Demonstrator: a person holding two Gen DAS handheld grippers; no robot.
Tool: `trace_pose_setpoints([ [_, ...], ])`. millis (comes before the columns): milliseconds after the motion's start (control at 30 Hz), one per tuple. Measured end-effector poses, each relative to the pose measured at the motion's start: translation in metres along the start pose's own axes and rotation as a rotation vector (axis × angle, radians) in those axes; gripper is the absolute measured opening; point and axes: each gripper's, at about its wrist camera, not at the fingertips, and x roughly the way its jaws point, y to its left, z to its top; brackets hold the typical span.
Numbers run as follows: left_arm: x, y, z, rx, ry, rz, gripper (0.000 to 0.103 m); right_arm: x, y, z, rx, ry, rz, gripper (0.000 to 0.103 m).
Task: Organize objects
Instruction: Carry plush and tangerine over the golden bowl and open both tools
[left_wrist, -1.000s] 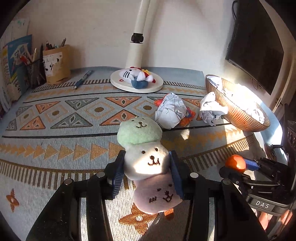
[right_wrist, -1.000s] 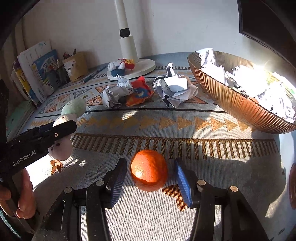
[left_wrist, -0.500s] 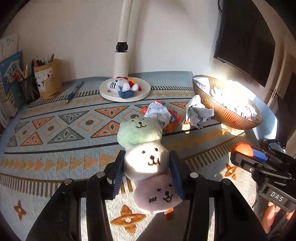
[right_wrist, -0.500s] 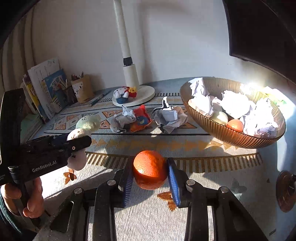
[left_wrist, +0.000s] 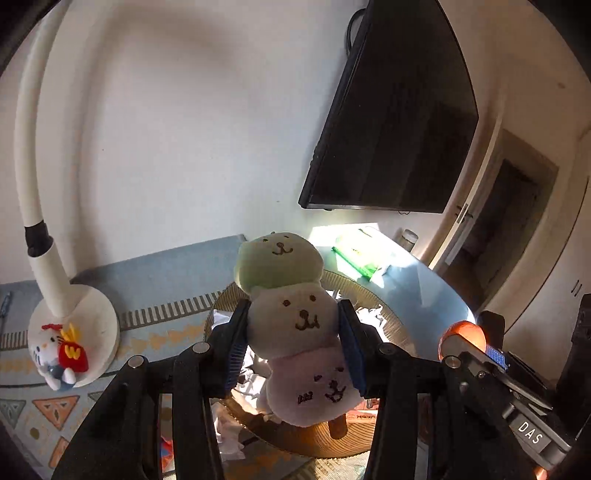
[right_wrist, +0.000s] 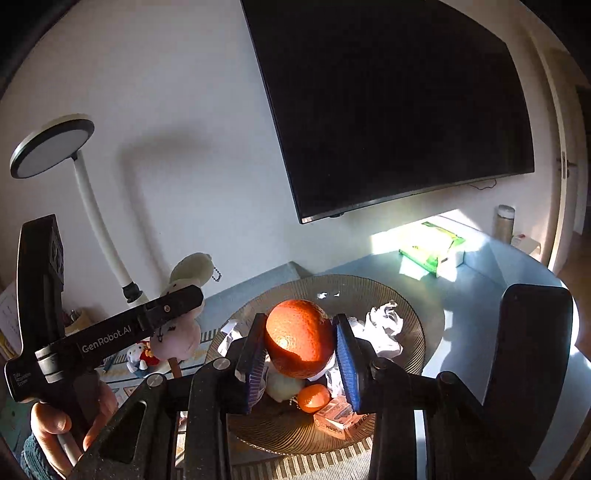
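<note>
Up off the table, the left gripper (left_wrist: 293, 345) had its jaws clamped on the white middle ball of a plush dango skewer (left_wrist: 295, 325); the green ball stood above the jaws and the pink one hung below them, with the stick's end poking out beneath; behind and under the jaws lay the woven basket (left_wrist: 391, 317), crumpled paper (left_wrist: 229, 439) showing in it to the lower left of the fingers; well off to the left of the jaws a small cat plush (left_wrist: 55, 354) sat on the round base of a white lamp (left_wrist: 96, 325). Beside it, the right gripper (right_wrist: 301, 350) had its jaws pressed against both sides of an orange (right_wrist: 299, 339), held above that same basket (right_wrist: 413, 314); directly under the jaws lay a smaller orange (right_wrist: 313, 398), a pale round fruit (right_wrist: 282, 387) and a little carton (right_wrist: 338, 419); more crumpled paper (right_wrist: 384, 325) lay just right of the jaws; to their left the other gripper (right_wrist: 173, 306) showed side-on with the skewer (right_wrist: 181, 332) in it; a dark screen (right_wrist: 388, 103) hung on the wall beyond both.
</note>
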Motion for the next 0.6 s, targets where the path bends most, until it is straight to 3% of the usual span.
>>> trace_pose_setpoints([
  [100,0.021,-0.007,-0.006,0.023,0.033,0.039,0.044,0.024,-0.012,-0.008,0.032,0.072,0.005,0.034],
  [200,0.025,-0.012,-0.011,0.047,-0.016,0.041,0.047,0.036,-0.02,-0.018,0.053,0.095,-0.018,0.034],
  [267,0.04,-0.015,-0.009,0.049,0.003,0.031,0.047,0.044,-0.023,-0.02,0.064,0.112,-0.034,0.034],
  [333,0.058,-0.016,-0.008,0.045,0.036,0.013,0.059,0.055,-0.023,-0.02,0.053,0.149,-0.06,0.038],
  [367,0.064,-0.014,-0.01,0.042,0.059,0.031,0.069,0.058,-0.022,-0.022,0.046,0.168,-0.075,0.039],
  [400,0.069,-0.012,-0.012,0.026,0.079,0.058,0.092,0.057,-0.022,-0.023,0.042,0.171,-0.078,0.039],
  [433,0.068,-0.008,-0.013,-0.001,0.092,0.081,0.098,0.053,-0.022,-0.024,0.036,0.16,-0.07,0.039],
  [600,0.019,0.014,-0.023,-0.067,0.035,0.047,0.098,0.026,-0.011,-0.026,0.019,0.111,-0.045,0.045],
])
